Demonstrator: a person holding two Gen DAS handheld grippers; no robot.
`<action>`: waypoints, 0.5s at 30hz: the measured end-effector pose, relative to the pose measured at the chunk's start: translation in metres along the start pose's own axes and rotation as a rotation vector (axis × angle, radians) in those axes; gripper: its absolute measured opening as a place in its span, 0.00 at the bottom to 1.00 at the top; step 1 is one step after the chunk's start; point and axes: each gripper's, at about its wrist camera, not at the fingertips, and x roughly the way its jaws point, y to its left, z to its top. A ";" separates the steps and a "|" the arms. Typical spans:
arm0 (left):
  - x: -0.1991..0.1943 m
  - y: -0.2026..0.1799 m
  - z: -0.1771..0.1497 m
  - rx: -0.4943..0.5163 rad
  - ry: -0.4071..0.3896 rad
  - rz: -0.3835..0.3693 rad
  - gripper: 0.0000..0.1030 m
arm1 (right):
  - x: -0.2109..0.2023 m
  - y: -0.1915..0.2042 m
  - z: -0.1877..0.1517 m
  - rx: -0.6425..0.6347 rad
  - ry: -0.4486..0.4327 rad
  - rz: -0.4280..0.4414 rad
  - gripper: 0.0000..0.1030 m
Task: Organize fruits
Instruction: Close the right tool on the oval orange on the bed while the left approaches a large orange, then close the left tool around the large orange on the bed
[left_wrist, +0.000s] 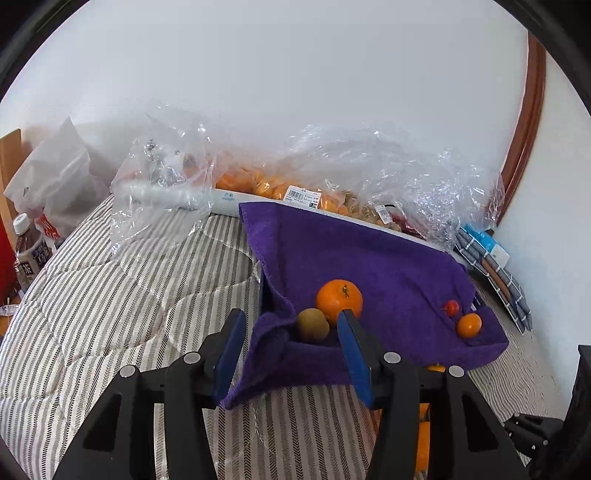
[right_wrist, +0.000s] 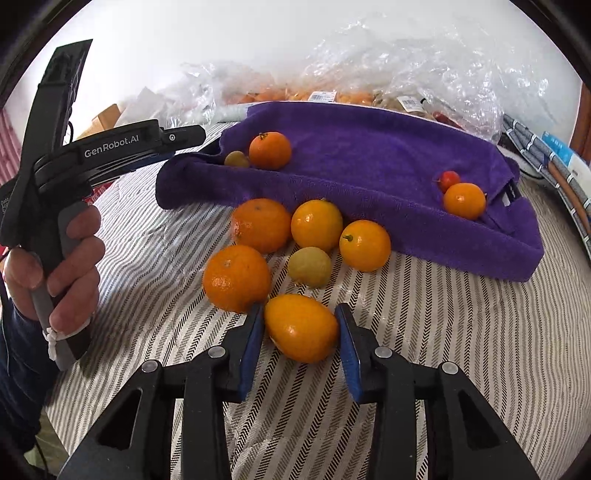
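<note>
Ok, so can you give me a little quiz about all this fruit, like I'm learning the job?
1. How many fruits lie on the purple towel?
2. True or false: the right claw is closed on a green fruit.
3. What sits right next to the small red fruit? A) a small orange fruit B) a banana C) a spoon

Key: 1) Four. 2) False, it is closed on an orange fruit. 3) A.
</note>
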 end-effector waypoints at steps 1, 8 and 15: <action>-0.001 0.000 -0.001 0.001 0.006 -0.008 0.48 | -0.002 -0.001 -0.002 0.000 -0.005 -0.008 0.37; -0.009 -0.011 -0.012 0.030 0.040 -0.101 0.48 | -0.028 -0.031 -0.012 0.085 -0.113 -0.130 0.37; -0.005 -0.037 -0.025 0.103 0.129 -0.262 0.48 | -0.038 -0.073 -0.018 0.180 -0.127 -0.135 0.37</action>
